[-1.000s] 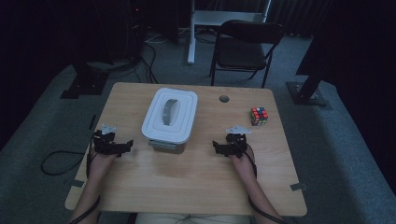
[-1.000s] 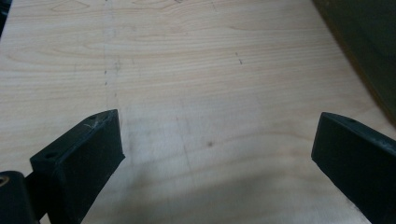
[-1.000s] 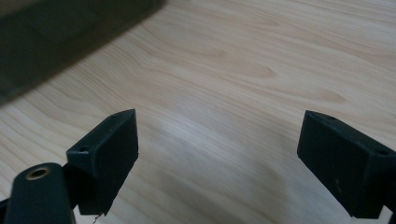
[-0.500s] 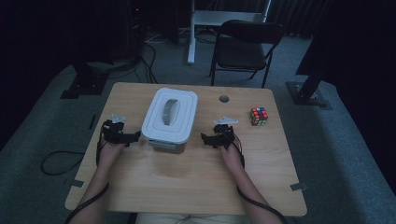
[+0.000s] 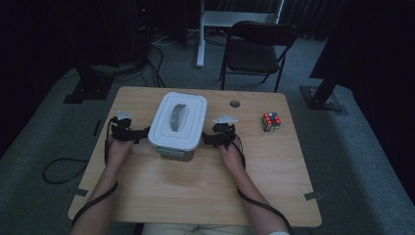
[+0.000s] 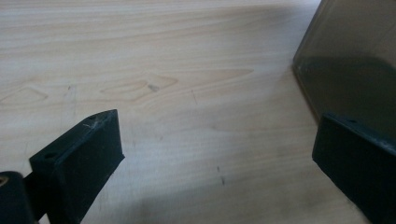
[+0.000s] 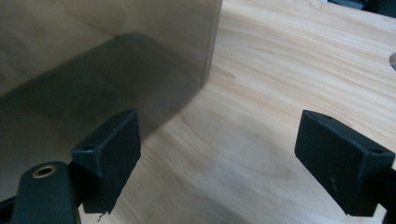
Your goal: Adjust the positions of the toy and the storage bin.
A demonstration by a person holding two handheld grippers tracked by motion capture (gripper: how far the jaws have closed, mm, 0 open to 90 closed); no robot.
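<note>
We see the light wooden table (image 5: 195, 191) in the high view, with everything in its far half.

Left gripper (image 5: 143, 134) sits at 9 o'clock of the container, tips just beside its left wall; contact can't be told from above. In the left gripper view (image 6: 212, 158) the jaws stand wide with bare wood between them. The container's translucent wall (image 6: 355, 60) sits at 2 o'clock of that frame, just beyond the right-hand jaw. Nothing is gripped.

The translucent rectangular plastic container with a white lid and grey handle (image 5: 177, 122) stands upright at centre, slightly toward 12 o'clock, squarely between the two grippers.

Right gripper (image 5: 206, 138) sits at 3 o'clock of the container, tips just beside its right wall. In the right gripper view (image 7: 219, 158) the jaws are wide, having narrowed a little in the last second, then held. Only tabletop lies between them. The container wall (image 7: 107, 51) fills 10 to 12 o'clock of that frame, behind the left-hand jaw, and we can't tell if that jaw touches it. No grip.

A small round hole in the tabletop (image 5: 235, 104) sits at 1 o'clock of the container. A multicoloured puzzle cube (image 5: 271, 122) stands at 3 o'clock, well apart from the right gripper.

Off the table at 12 o'clock: a black folding chair (image 5: 259, 49) on grey carpet.
</note>
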